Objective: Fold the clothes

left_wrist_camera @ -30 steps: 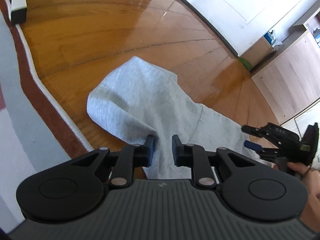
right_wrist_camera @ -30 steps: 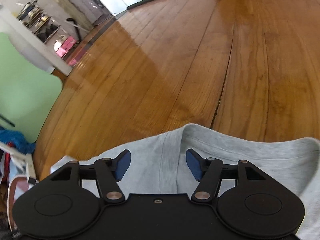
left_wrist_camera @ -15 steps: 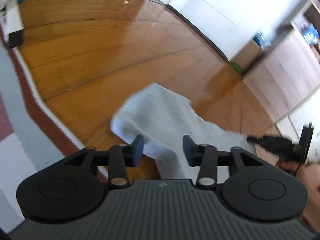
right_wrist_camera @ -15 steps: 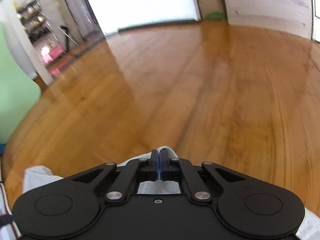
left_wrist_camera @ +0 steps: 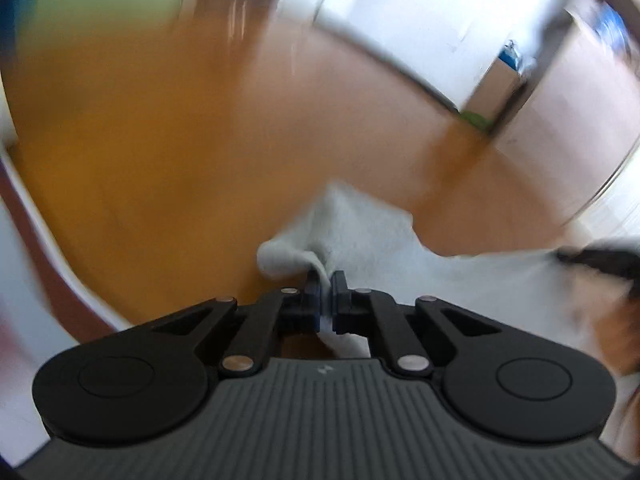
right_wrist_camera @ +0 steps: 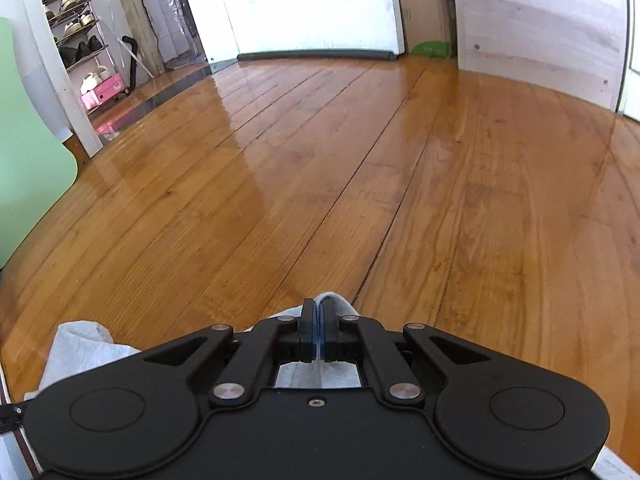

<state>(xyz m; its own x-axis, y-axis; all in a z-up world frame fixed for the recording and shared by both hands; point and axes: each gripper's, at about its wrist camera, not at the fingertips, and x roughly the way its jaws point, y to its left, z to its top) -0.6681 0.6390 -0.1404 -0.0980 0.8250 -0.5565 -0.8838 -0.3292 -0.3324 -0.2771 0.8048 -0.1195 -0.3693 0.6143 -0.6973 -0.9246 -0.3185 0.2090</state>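
Both your grippers, left gripper [left_wrist_camera: 327,294] and right gripper [right_wrist_camera: 319,330], pinch the grey garment [left_wrist_camera: 360,232]; it stretches toward three o'clock from your left fingers.

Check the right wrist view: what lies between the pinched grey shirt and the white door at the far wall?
Only bare wood floor. The right gripper is shut on the shirt, and nothing sits on the boards up to the door.
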